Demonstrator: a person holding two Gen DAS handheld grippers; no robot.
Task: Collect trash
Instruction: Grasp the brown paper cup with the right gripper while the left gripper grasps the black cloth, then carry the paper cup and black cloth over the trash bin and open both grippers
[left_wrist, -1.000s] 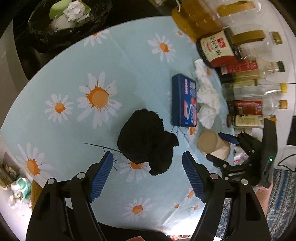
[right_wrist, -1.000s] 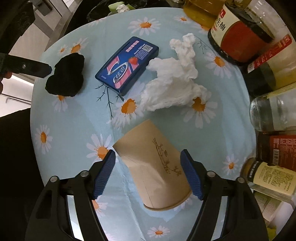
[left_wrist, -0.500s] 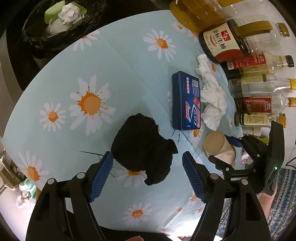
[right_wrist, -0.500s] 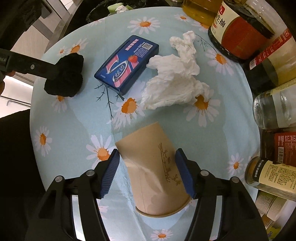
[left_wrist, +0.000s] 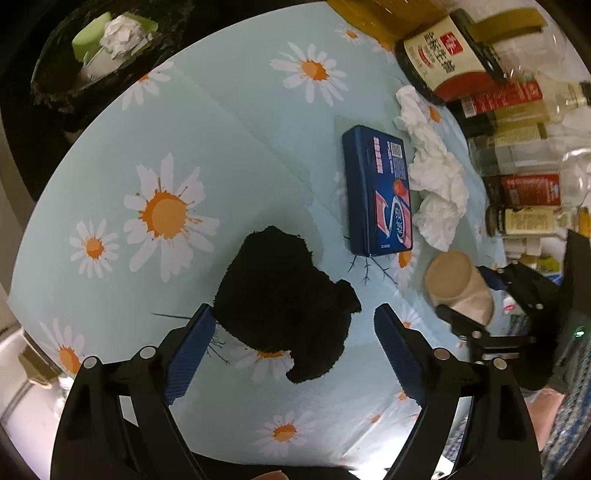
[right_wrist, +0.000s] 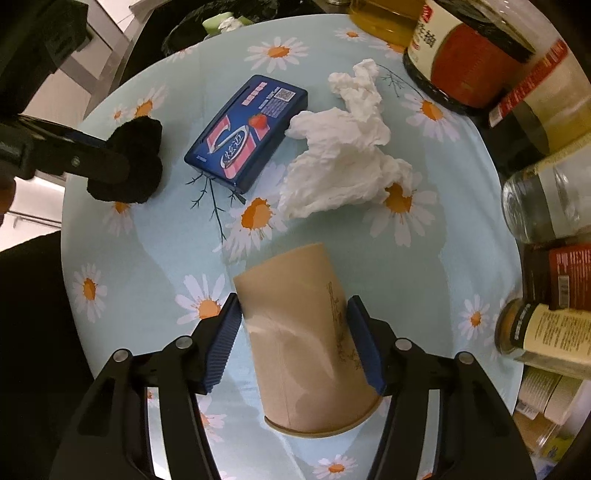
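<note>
Trash is lying spread over the round tabletop (left_wrist: 229, 122) under its pale blue daisy-print cloth: a tan paper cup (right_wrist: 306, 339) on its side near the near edge, crumpled white tissue (right_wrist: 347, 162) toward the right edge, a dark blue flat carton (right_wrist: 247, 129) mid-table, and a black fuzzy cloth wad (left_wrist: 284, 299) toward the left.

Right gripper (right_wrist: 295, 339) is sitting with both blue pads against the cup's sidewalls, jaws narrowed to the cup's width and pressing on it. The cup is lying rim toward the camera, so squeezing across the body looks like the sensible grip. I can't tell whether it is off the cloth yet.

Left gripper (left_wrist: 291, 332) is spread wide and holding nothing; its pads are straddling the near half of the black wad, left pad touching or almost touching the fuzz, right pad clear of it. It reads as lining up a pinch.

The black-lined bin (left_wrist: 99, 62) beyond the far-left edge is already holding a white wad and something green, so it's likely the drop point.

Left view is showing the bin contents plainly and the cup's closed base (left_wrist: 448, 275); right view is only catching a sliver of bin. Right view is showing the cup contact and its printed sketch, plus the condiment bottles (right_wrist: 476, 51) crowding the right edge.
</note>
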